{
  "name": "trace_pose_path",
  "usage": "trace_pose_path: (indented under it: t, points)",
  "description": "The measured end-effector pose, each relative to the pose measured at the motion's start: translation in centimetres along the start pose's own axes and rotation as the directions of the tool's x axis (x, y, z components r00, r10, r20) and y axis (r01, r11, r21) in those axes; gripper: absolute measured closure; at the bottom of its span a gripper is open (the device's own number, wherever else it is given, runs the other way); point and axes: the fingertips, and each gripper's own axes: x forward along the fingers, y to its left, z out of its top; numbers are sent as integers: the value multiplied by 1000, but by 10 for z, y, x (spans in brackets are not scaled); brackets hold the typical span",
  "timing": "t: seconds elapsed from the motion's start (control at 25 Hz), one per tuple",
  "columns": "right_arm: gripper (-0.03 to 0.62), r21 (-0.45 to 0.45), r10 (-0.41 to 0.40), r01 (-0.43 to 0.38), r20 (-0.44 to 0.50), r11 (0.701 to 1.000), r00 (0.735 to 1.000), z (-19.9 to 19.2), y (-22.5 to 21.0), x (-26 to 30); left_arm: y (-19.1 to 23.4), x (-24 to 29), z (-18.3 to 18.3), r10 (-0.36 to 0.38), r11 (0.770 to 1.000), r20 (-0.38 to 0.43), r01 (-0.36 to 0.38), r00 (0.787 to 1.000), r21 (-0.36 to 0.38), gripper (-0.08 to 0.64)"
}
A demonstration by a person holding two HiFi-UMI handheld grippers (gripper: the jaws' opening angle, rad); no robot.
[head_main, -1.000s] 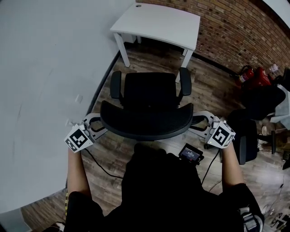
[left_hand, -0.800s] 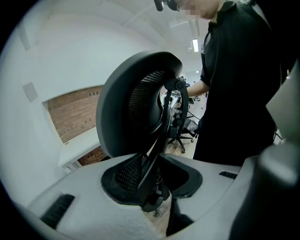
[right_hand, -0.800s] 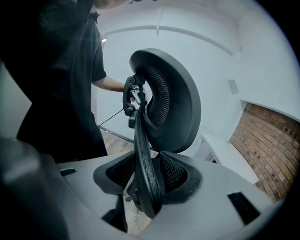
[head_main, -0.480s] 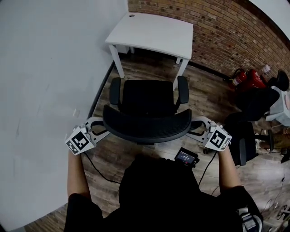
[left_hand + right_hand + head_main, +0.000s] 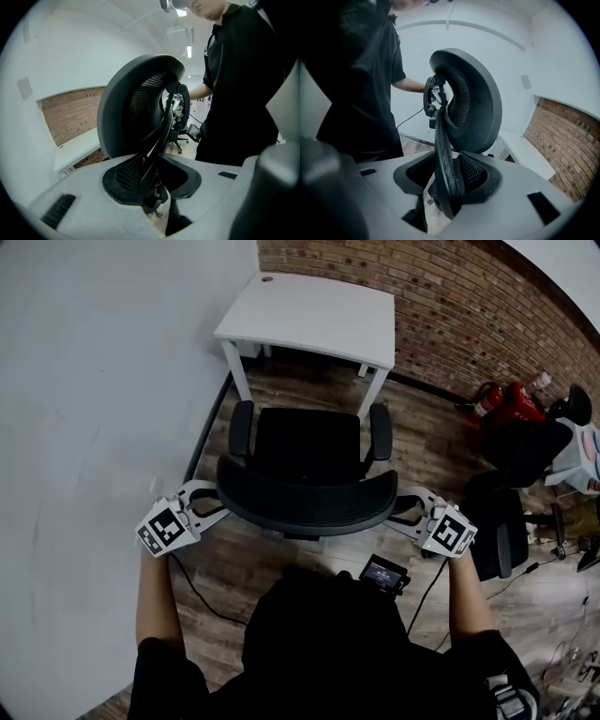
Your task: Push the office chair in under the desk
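Observation:
A black mesh office chair [image 5: 309, 442] stands on the wood floor, its seat facing a white desk [image 5: 314, 310] in the corner and its armrests close to the desk's front legs. I stand behind its curved backrest [image 5: 305, 501]. My left gripper [image 5: 216, 502] has the backrest's left edge [image 5: 140, 140] between its jaws, which are closing on it. My right gripper [image 5: 403, 509] is shut on the right edge [image 5: 443, 154]. In the gripper views the left gripper [image 5: 157, 190] and right gripper [image 5: 445, 190] each have the rim in the hollow between the jaws.
A white wall [image 5: 94, 381] runs along the left and a brick wall [image 5: 469, 296] behind the desk. Other black chairs [image 5: 511, 521] and red fire extinguishers [image 5: 506, 399] are at the right. A cable [image 5: 202, 582] lies on the floor by my left arm.
The chair has rolled forward toward the desk with both grippers on its backrest. The gap between armrests and desk legs has shrunk.

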Motion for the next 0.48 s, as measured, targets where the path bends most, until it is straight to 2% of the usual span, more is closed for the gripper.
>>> trace_pose_path:
  t: [0.24, 0.32, 0.36, 0.4, 0.44, 0.48]
  points:
    - [426, -10, -18, 18, -7, 1000, 1000, 4, -4, 22, 19, -3, -10, -43, 999, -7, 43, 999, 33, 473]
    - [431, -18, -25, 24, -12, 1000, 1000, 7, -7, 29, 10, 1, -10, -135, 990, 3, 134, 991, 35, 508]
    - [437, -25, -26, 26, -15, 999, 1000, 10, -8, 33, 0, 7, -15, -192, 980, -21, 193, 981, 44, 548]
    - [447, -33, -22, 22, -20, 999, 1000, 14, -8, 37, -3, 14, -23, -210, 975, -59, 214, 976, 60, 548]
    - [464, -40, -14, 13, -27, 999, 1000, 18, -8, 40, 3, 18, -31, -181, 980, -69, 186, 981, 67, 548]
    - [479, -44, -6, 5, -31, 999, 999, 22, -8, 44, 15, 16, -32, -132, 990, -20, 133, 991, 50, 548]
